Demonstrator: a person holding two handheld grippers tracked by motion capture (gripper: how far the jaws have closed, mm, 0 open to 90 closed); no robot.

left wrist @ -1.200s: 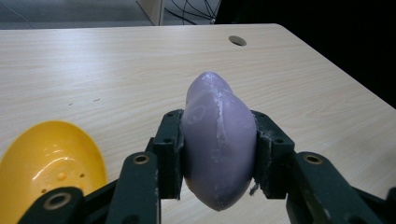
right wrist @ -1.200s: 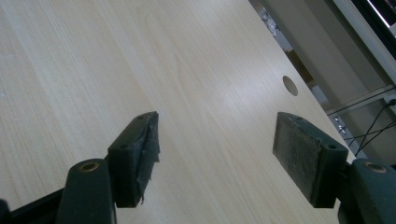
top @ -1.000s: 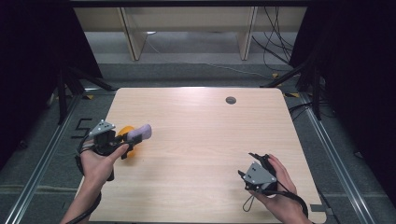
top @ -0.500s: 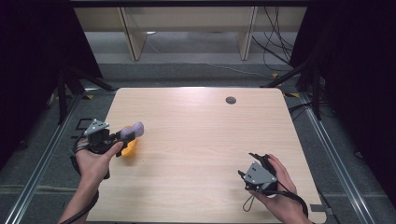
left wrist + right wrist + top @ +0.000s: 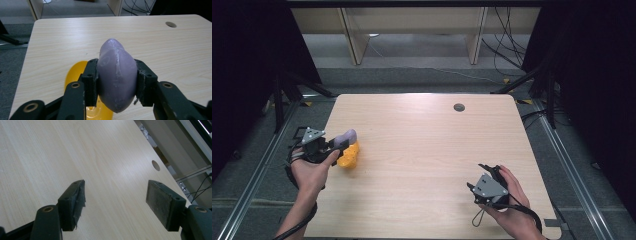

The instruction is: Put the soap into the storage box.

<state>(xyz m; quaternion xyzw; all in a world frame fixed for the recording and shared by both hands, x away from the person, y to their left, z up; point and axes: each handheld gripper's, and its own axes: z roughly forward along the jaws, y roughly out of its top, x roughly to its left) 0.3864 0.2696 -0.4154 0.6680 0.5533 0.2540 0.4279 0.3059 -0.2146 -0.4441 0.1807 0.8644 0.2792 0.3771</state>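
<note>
**Left tool carries purple piece toward tabletop's left edge**

Left tool [image 5: 343,143] clamped on the purple object [image 5: 117,73], both pads tight on its sides. Over the last second it slid from further in on the tabletop [image 5: 427,150] back toward the left edge, purple object going with it. The yellow object [image 5: 349,156] sits just under and beside the purple one; can't tell if they touch. In the left gripper view the yellow object lies below the jaws, on the wood. Right tool [image 5: 113,202] unchanged: jaws apart, nothing between, parked near the front right. Likely reading: grasp is secure, transport under way, release not yet done.
</note>
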